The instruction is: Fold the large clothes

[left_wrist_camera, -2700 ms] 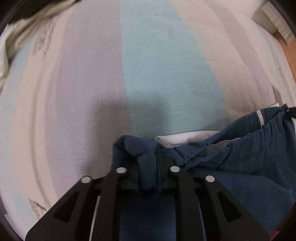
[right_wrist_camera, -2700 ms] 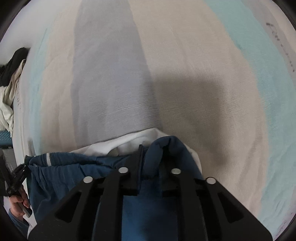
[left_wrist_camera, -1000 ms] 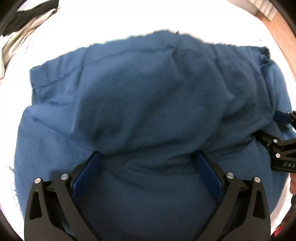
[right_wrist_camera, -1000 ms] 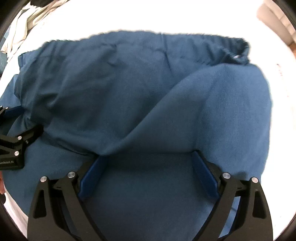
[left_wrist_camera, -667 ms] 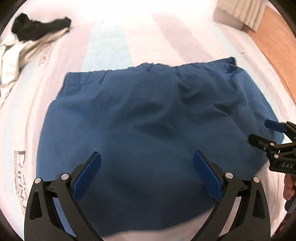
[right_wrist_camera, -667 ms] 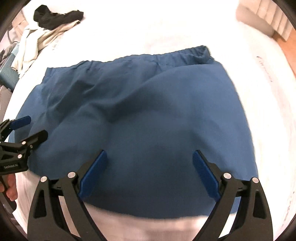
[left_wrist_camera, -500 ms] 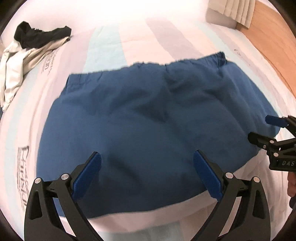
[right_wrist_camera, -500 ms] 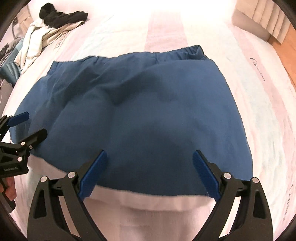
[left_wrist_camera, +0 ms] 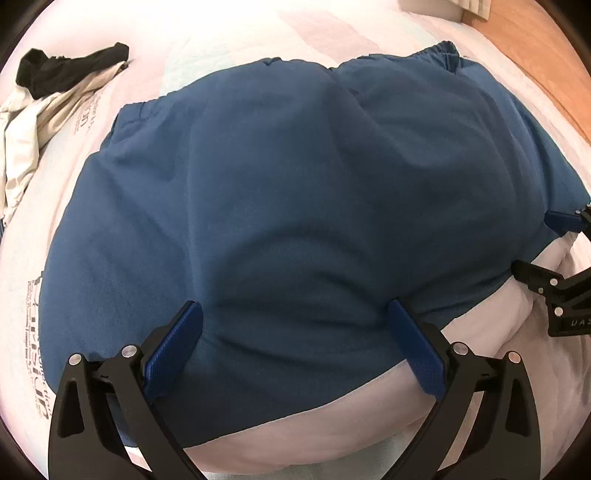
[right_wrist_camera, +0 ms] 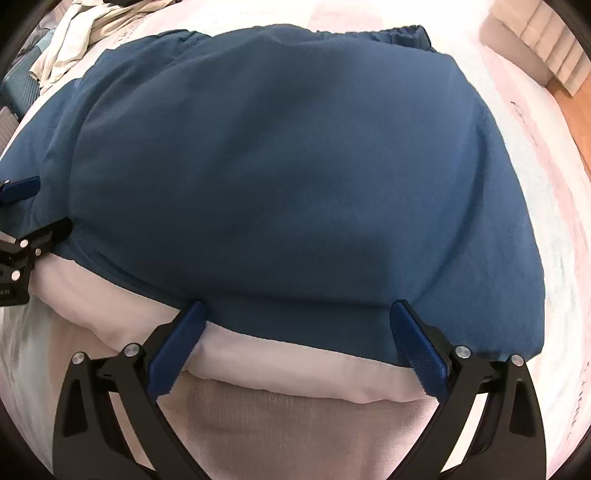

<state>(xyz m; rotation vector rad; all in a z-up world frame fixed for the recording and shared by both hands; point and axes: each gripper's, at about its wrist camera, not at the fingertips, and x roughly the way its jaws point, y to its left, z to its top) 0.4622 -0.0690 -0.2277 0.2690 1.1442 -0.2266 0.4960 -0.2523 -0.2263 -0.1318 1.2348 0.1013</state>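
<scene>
Both tools spread wide, gripping nothing: left tool over the near hem of the folded dark-blue fabric garment, right tool still widening (hem between its blue pads, untouched). Garment flat on the pale striped bed, white lining showing.

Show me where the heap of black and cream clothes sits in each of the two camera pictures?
Left wrist view: heap of black and cream clothes, upper left, on the bed.
Right wrist view: only its cream part, top left edge.
Shared landmark: the blue garment spread mid-frame.
</scene>
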